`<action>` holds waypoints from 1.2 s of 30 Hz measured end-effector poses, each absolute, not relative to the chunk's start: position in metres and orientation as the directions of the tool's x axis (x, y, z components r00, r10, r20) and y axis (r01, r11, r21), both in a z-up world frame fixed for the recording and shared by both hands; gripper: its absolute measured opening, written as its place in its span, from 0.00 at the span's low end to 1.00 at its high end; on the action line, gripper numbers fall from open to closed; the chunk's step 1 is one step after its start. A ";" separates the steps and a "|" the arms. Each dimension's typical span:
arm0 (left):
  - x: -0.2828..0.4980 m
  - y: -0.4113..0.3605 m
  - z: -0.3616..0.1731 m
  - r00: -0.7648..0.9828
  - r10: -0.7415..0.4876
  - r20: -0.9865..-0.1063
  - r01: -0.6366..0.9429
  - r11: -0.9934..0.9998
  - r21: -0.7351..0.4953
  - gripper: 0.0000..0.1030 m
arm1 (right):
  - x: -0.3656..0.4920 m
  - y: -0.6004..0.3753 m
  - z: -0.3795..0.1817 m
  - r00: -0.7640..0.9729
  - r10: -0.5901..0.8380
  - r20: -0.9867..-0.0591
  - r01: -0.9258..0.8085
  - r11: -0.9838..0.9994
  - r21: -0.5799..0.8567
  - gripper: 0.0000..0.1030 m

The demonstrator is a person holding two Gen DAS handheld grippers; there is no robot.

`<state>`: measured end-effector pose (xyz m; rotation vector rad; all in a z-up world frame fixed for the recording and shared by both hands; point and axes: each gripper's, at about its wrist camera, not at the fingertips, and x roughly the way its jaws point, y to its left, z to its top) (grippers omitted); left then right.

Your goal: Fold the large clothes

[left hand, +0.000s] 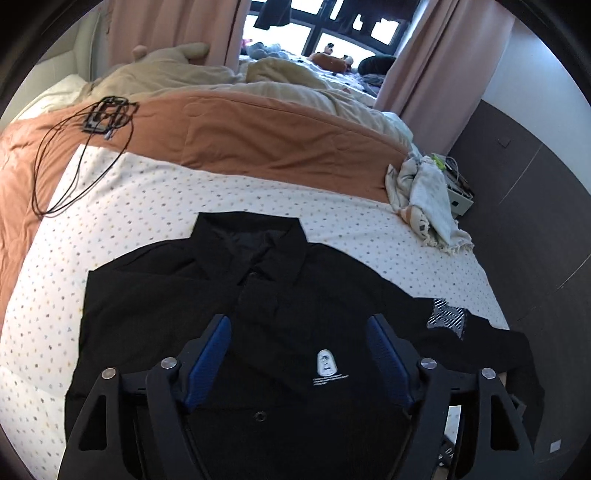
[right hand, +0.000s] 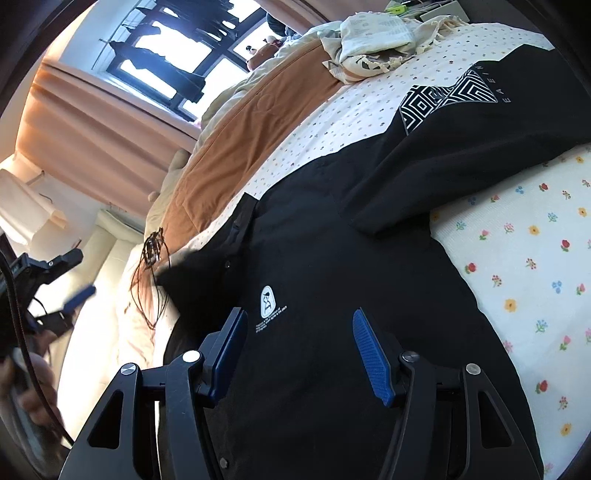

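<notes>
Black shirt (left hand: 258, 332) spread face-up on bed (left hand: 166, 206), collar far, hem near, long axis running straight ahead. Left hand-held gripper (left hand: 299, 332) released over chest; right hand-held gripper (right hand: 299, 325) likewise agape, empty, beside logo.

Bright window (left hand: 332, 33) backlight, fisheye edges

Ahead of me a rust-orange blanket (left hand: 258, 136) crosses the bed, with a tangled black cable (left hand: 107, 114) lying on it. A crumpled pale cloth (left hand: 428, 199) sits at the dotted sheet's (left hand: 184, 199) edge; pink curtains (left hand: 436, 51) frame the window (left hand: 332, 26).
</notes>
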<state>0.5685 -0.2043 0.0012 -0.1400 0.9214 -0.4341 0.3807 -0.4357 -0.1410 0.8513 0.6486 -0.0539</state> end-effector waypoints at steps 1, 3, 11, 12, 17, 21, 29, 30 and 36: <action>0.567 -0.195 -0.001 0.527 -0.412 -0.743 0.292 0.909 -0.297 0.76 | 0.381 -0.435 -0.142 0.804 0.207 -0.557 0.297 0.672 0.679 0.59; 0.561 -0.173 -0.003 0.539 -0.398 -0.742 0.269 0.917 -0.295 0.76 | 0.383 -0.431 -0.141 0.794 0.211 -0.570 0.298 0.682 0.668 0.59; 0.550 -0.080 -0.017 0.608 -0.327 -0.724 0.181 0.944 -0.275 0.76 | 0.402 -0.391 -0.110 0.757 0.195 -0.624 0.253 0.793 0.554 0.59; 0.550 -0.072 -0.020 0.609 -0.322 -0.725 0.173 0.946 -0.276 0.76 | 0.407 -0.384 -0.107 0.746 0.193 -0.638 0.247 0.809 0.534 0.59; 0.553 -0.033 -0.038 0.612 -0.298 -0.732 0.140 0.952 -0.271 0.69 | 0.436 -0.345 -0.090 0.716 0.140 -0.684 0.217 0.887 0.408 0.82; 0.559 -0.006 -0.057 0.601 -0.288 -0.746 0.105 0.953 -0.284 0.59 | 0.460 -0.316 -0.082 0.694 0.113 -0.711 0.182 0.928 0.325 0.82; 0.568 0.015 -0.122 0.502 -0.273 -0.821 0.104 0.961 -0.256 0.41 | 0.509 -0.262 -0.097 0.641 0.036 -0.767 0.097 0.987 0.127 0.82; 0.568 0.016 -0.129 0.486 -0.264 -0.833 0.108 0.964 -0.243 0.39 | 0.515 -0.256 -0.102 0.628 0.017 -0.778 0.092 0.991 0.096 0.82; 0.570 0.032 -0.154 0.452 -0.261 -0.853 0.105 0.965 -0.239 0.35 | 0.543 -0.231 -0.134 0.564 -0.051 -0.824 0.077 0.997 -0.009 0.82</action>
